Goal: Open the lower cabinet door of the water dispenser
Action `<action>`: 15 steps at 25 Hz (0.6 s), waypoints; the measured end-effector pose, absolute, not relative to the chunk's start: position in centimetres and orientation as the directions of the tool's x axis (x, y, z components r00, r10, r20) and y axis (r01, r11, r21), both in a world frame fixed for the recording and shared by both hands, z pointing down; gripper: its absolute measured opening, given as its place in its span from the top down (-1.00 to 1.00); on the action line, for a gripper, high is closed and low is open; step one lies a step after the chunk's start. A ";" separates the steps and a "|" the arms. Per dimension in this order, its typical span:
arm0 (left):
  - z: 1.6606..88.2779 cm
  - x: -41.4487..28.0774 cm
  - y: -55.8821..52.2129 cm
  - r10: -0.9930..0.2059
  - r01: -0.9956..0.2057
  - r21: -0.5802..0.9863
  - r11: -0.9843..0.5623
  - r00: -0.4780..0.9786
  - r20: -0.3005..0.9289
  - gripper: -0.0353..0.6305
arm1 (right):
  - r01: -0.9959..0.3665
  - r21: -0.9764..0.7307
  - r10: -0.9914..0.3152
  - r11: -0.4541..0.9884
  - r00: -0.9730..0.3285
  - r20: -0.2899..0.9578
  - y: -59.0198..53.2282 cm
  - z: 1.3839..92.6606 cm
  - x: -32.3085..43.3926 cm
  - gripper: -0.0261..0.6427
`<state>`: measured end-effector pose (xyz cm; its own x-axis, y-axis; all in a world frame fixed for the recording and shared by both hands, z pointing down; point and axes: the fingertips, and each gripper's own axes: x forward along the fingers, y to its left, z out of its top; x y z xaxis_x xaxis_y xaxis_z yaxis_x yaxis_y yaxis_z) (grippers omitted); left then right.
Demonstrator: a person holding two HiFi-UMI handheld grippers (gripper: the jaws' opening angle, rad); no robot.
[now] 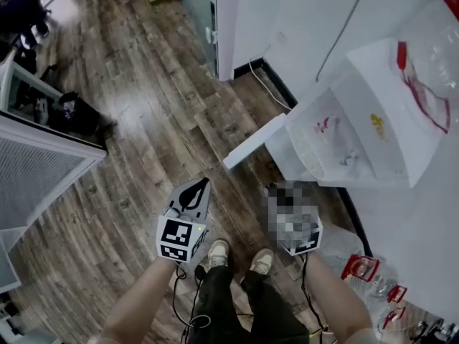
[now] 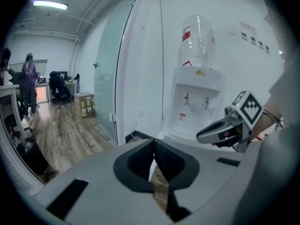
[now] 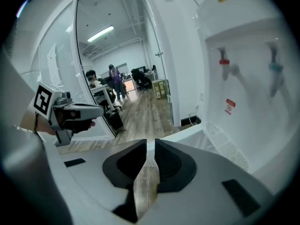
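The white water dispenser (image 1: pixel 373 127) stands at the right against the wall, with a clear bottle (image 2: pixel 197 39) on top and two taps (image 3: pixel 225 64). Its lower cabinet door (image 1: pixel 247 149) stands swung out over the floor, edge-on in the head view. My left gripper (image 1: pixel 204 183) hovers left of the door, shut with nothing in it, and its tips meet in the left gripper view (image 2: pixel 153 142). My right gripper (image 3: pixel 151 144) is in front of the dispenser, apart from it. Its jaws leave a narrow gap with nothing between them. A mosaic patch covers most of it in the head view.
Wood-plank floor (image 1: pixel 143 120) spreads to the left. A glass partition (image 2: pixel 110 78) and a black cable (image 1: pixel 269 84) run along the wall. Clear bags with red print (image 1: pixel 362 271) lie right of my feet. Desks, chairs, boxes (image 2: pixel 85 104) and people are farther off.
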<state>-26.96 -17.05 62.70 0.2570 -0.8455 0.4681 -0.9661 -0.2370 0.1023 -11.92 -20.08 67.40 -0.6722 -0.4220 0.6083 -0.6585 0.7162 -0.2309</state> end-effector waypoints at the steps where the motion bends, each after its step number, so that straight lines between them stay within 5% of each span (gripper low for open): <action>1: 61.7 -26.6 -17.2 -0.847 -0.965 0.103 -0.240 0.260 0.464 0.88 | -0.664 -0.226 -0.434 0.713 -0.670 0.602 -20.0 66.0 -11.4 0.75; 8: 53.5 -23.9 -17.4 -0.850 -0.947 0.096 -0.306 0.317 0.421 0.88 | -0.657 -0.054 -0.527 0.752 -0.648 0.551 -18.4 54.6 -8.9 0.90; 15: 47.3 -21.5 -17.2 -0.836 -0.935 0.084 -0.344 0.346 0.426 0.88 | -0.739 -0.144 -0.580 0.658 -0.619 0.529 -17.7 46.5 -5.2 0.90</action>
